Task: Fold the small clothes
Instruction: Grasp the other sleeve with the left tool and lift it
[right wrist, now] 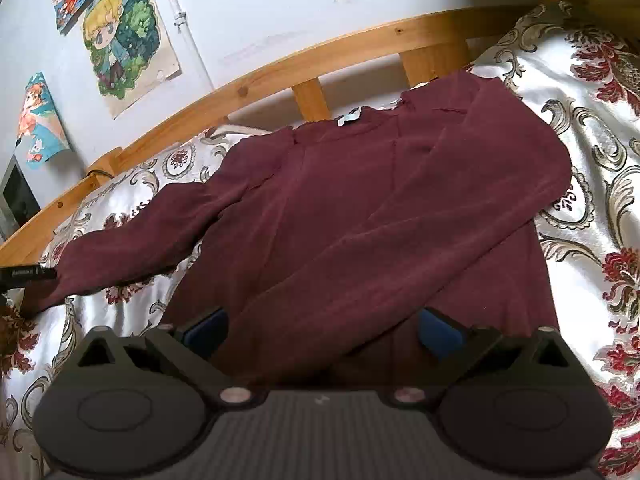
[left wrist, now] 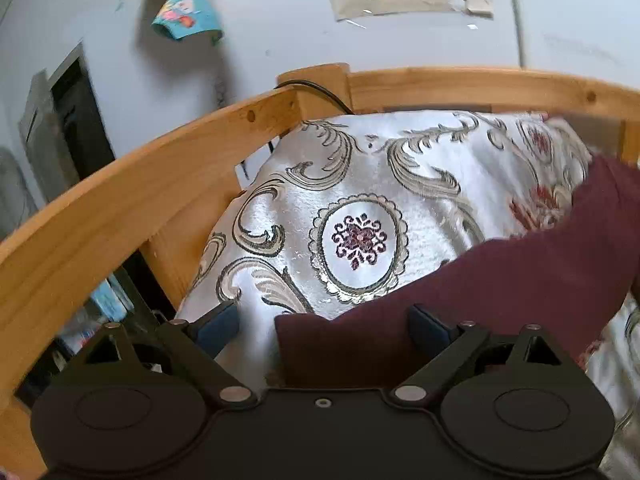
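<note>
A maroon long-sleeved top [right wrist: 360, 200] lies flat on the patterned bedspread [right wrist: 592, 160], its collar toward the wooden rail. One sleeve is folded diagonally across the body. The other sleeve [right wrist: 140, 240] stretches out to the left. My right gripper [right wrist: 324, 328] is open over the top's lower part, and the folded sleeve's end runs between its blue pads without being pinched. In the left wrist view the outstretched sleeve [left wrist: 520, 276] comes in from the right. Its cuff lies between the wide-apart fingers of my left gripper [left wrist: 323, 320], which is open and not pressing on it.
A wooden bed rail [left wrist: 120, 200] curves around the mattress, with a black cable [left wrist: 320, 92] over its corner post. The same rail [right wrist: 320, 52] runs behind the top. Posters [right wrist: 120, 40] hang on the white wall. The bedspread [left wrist: 360, 184] shows bare beyond the cuff.
</note>
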Available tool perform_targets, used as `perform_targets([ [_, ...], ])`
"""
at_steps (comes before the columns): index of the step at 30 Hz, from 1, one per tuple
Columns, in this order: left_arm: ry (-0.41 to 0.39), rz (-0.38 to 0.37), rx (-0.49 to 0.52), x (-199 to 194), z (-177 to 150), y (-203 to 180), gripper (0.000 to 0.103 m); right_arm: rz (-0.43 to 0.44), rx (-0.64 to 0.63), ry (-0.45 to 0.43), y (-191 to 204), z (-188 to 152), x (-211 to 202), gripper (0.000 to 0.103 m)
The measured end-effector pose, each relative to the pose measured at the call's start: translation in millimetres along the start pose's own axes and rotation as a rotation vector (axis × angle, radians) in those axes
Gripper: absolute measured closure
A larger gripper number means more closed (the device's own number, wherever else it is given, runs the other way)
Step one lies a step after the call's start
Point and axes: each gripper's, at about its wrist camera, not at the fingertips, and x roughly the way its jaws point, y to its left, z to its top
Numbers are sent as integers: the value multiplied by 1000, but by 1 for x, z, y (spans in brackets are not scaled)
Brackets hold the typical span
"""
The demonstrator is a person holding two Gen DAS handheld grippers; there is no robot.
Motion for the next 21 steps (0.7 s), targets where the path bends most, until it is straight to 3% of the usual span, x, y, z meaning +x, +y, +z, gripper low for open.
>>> perform_targets([
  [3, -2, -11, -44, -2, -1, 10, 22, -9, 17, 6, -4, -1, 1, 0],
  [4, -8, -7, -62, -4, -2, 12, 30, -14, 21, 10, -4, -1, 2, 0],
  [6, -17, 10, -72, -9, -3, 16, 53, -17, 14, 17, -5, -1, 3, 0],
  [8, -20, 3, -73, -15, -4, 18, 81, -32, -1, 5, -6, 0, 1, 0],
  [10, -17, -38, -90, -20, -3, 19, 97, -49, -2, -12, -7, 2, -1, 0],
  [14, -24, -88, -81, -35, 1, 14, 98, -71, 21, -27, -12, 6, -4, 0],
  [21, -83, -161, -205, -75, 30, 15, 99, -71, 10, -41, -10, 9, -8, 0],
])
